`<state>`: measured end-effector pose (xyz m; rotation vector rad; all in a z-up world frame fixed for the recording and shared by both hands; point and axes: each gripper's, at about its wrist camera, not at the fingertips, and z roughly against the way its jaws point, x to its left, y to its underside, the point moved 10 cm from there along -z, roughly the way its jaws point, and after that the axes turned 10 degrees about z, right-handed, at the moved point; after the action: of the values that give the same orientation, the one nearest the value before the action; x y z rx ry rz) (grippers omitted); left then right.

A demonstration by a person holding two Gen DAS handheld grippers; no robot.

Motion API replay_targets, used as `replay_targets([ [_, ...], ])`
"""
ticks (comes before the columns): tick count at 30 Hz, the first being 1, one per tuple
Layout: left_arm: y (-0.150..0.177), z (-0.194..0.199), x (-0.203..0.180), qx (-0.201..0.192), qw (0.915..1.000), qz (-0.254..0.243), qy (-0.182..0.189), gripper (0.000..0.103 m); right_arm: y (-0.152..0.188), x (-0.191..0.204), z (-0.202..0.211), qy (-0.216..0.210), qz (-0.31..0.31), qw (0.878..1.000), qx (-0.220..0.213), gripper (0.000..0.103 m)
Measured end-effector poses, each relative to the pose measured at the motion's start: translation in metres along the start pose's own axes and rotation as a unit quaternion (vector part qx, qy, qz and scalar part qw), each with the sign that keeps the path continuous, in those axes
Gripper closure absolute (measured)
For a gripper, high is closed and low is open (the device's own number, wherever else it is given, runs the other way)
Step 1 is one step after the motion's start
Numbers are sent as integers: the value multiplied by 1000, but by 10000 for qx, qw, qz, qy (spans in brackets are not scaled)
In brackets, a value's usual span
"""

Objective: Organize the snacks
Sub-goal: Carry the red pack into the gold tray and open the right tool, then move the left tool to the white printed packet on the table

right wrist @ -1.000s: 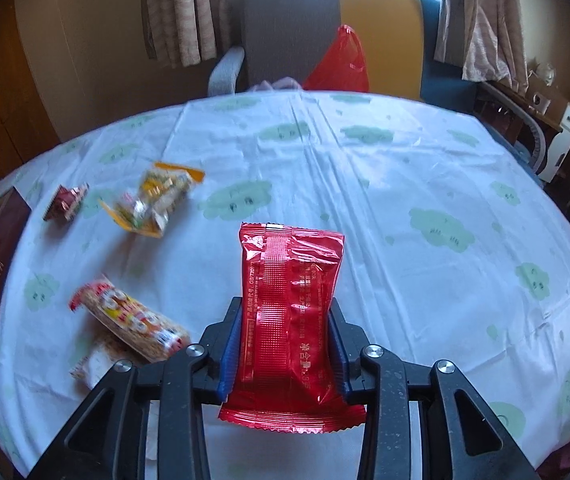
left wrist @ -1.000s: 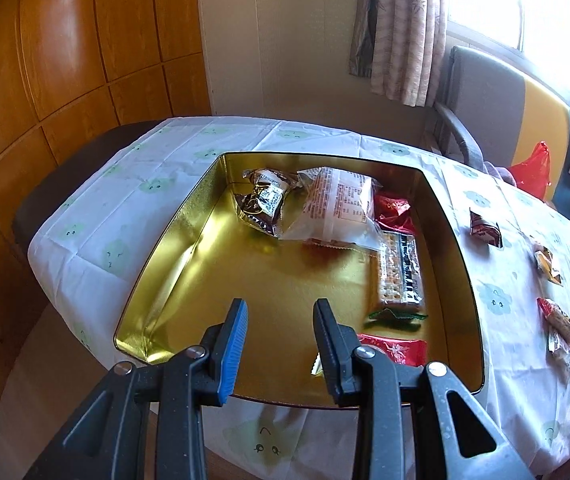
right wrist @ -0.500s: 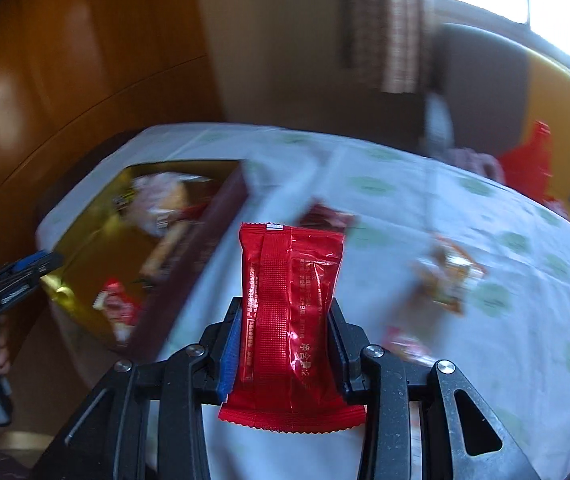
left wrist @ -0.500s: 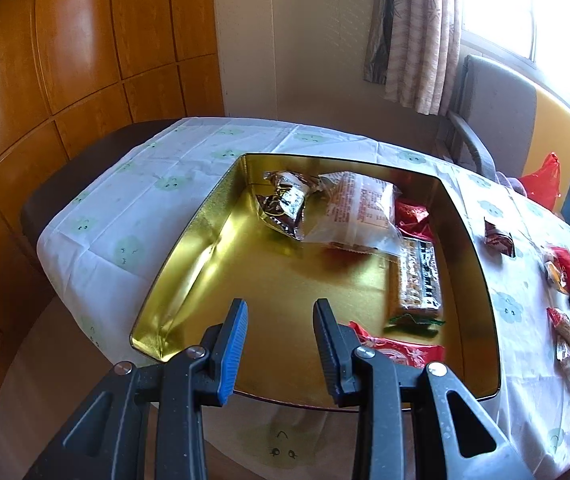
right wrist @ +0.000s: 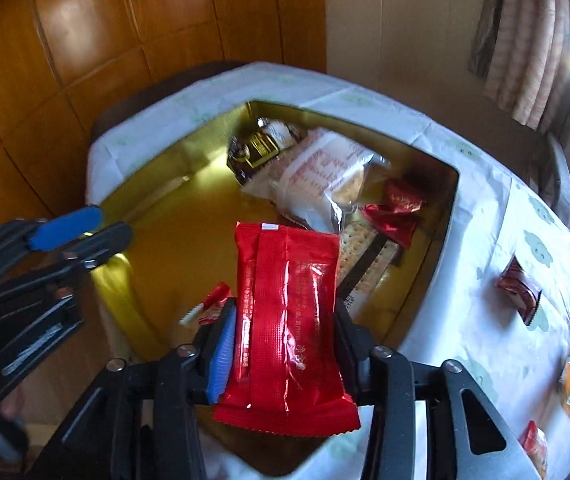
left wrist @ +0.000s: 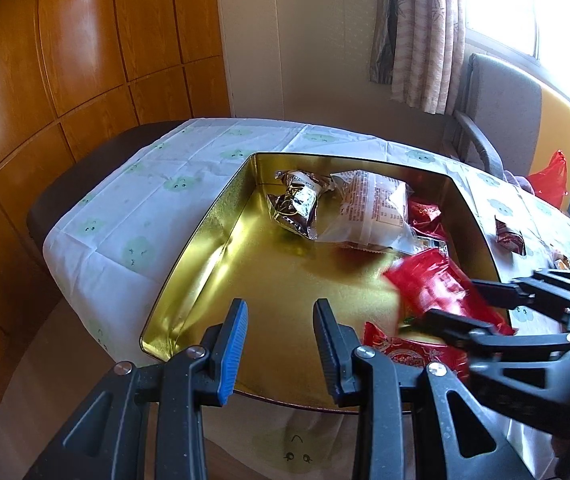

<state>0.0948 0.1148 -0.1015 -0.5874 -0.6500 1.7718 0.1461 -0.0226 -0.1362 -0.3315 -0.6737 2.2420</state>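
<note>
1. Risk, nearest first: the right tool (right wrist: 283, 344) grips only the lower part of a slick red snack packet (right wrist: 285, 320), most of which stands free above the grip; a loose hold could, by this reading, let the foil slide out and land on the gold tin's near rim or the desk's near edge instead of inside.
2. A second hazard: both tools crowd the tin's near right corner, so a hurried release could knock them together, or drop the packet onto the red wrapper (left wrist: 413, 354) already lying there.
3. Right tool: clamped on the packet, held upright over the near part of the gold tin (right wrist: 157, 236).
4. Left tool (left wrist: 279, 344): parted, holding and touching nothing, hovering at the tin's near edge (left wrist: 189, 256).
5. Farther in: a brown-and-silver packet (left wrist: 299, 204) and a clear bag (left wrist: 373, 208) sit against the tin's far wall.
6. Beyond, toward the desk's right side: loose snacks, among them a dark red packet (right wrist: 519, 298), still wait on the cloth (left wrist: 125, 216).
</note>
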Motion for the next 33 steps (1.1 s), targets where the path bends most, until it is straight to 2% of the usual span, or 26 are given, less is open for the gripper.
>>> replay_targets([
  [6,1,1,-2,-15,10000,1,24,69,3,1,-2,102,-3,9999,-68,56],
  [20,3,6,-8,-27,10000,-13,65,69,5,-6,43,1051,-57,9935,-429,49],
  [33,6,16,-18,-63,9998,-163,102,69,13,-10,67,1243,-178,9900,-637,42],
])
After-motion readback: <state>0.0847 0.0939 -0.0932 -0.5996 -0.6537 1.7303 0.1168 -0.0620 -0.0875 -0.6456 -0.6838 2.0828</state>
